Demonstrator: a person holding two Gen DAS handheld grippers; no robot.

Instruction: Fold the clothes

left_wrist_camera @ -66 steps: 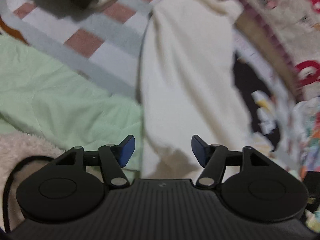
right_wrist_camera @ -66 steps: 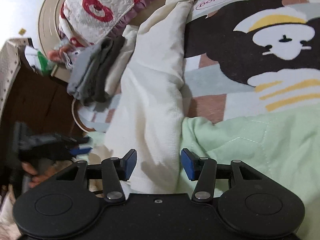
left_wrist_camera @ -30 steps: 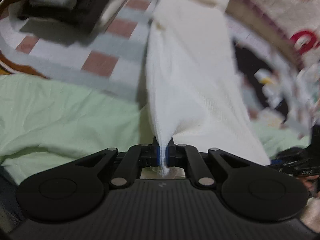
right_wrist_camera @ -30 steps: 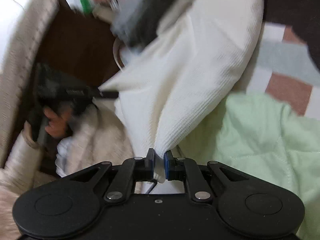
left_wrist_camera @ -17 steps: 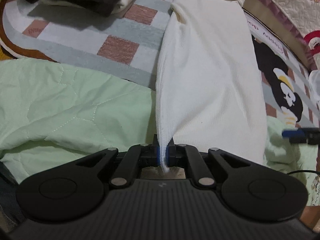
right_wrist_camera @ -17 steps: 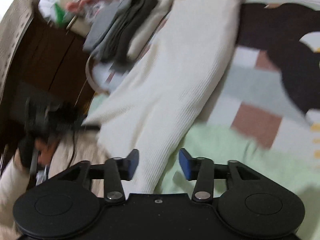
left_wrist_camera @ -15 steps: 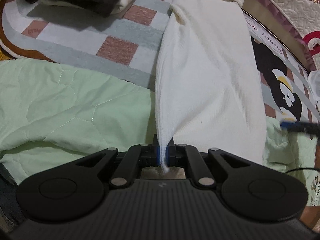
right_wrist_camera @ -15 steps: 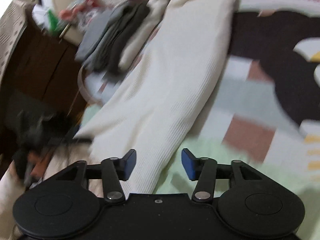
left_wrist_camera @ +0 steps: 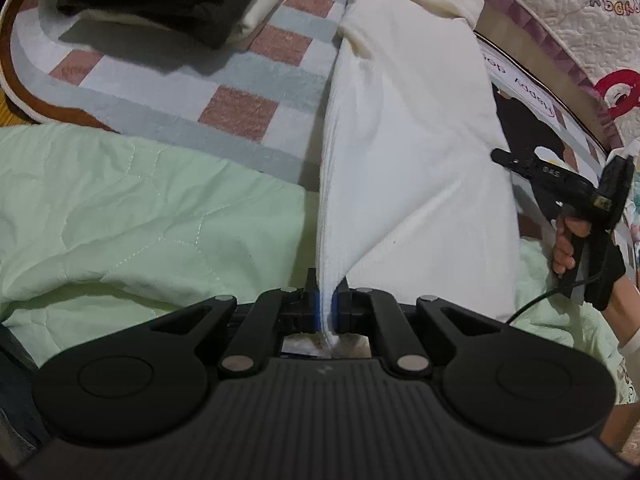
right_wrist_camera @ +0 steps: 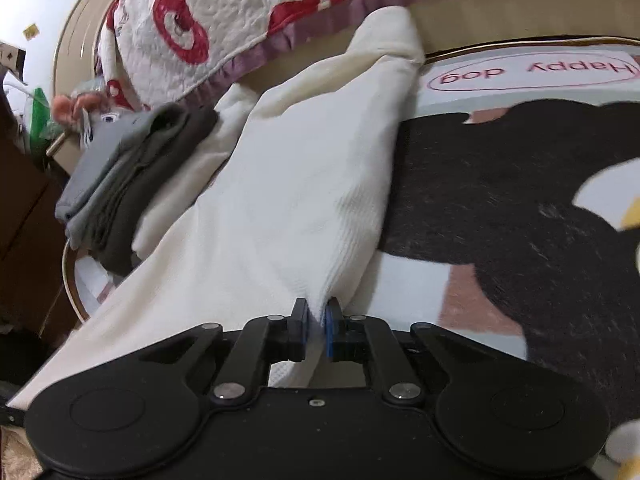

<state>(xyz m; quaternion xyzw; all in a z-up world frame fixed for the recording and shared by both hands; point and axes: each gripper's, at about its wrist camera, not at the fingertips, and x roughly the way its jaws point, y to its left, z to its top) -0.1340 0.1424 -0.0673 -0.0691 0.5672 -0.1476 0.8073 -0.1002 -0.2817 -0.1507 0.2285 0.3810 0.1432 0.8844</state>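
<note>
While we held the cream-white ribbed knit garment [left_wrist_camera: 404, 152] stretched between both tools, it lay lengthwise across the checked grey, white and brick-red rug [left_wrist_camera: 192, 80], its far end bunched against a tan edge below the white quilted cover with red prints [right_wrist_camera: 224, 20]. Our left gripper [left_wrist_camera: 328, 306] had its jaws pressed together on a thin pinch of the near hem. Our right gripper [right_wrist_camera: 317, 328] was closing its jaws, a fold of the same cloth already squeezed between the blue pads [right_wrist_camera: 330, 330].

Beside the garment, on its left in both views, sat a folded stack of grey and dark olive clothes [right_wrist_camera: 124, 176] with a cream piece underneath; from the right wrist view that cream piece touched our garment's edge. A pale green quilted blanket [left_wrist_camera: 132, 208] covered the near ground under the hem. On the other side the rug showed a dark cartoon dog figure [right_wrist_camera: 520, 208] and an oval label reading "Happy dog" [right_wrist_camera: 532, 70]. In the left wrist view, the right hand [left_wrist_camera: 568, 240] gripped its tool's black handle, a cable trailing over the blanket.
</note>
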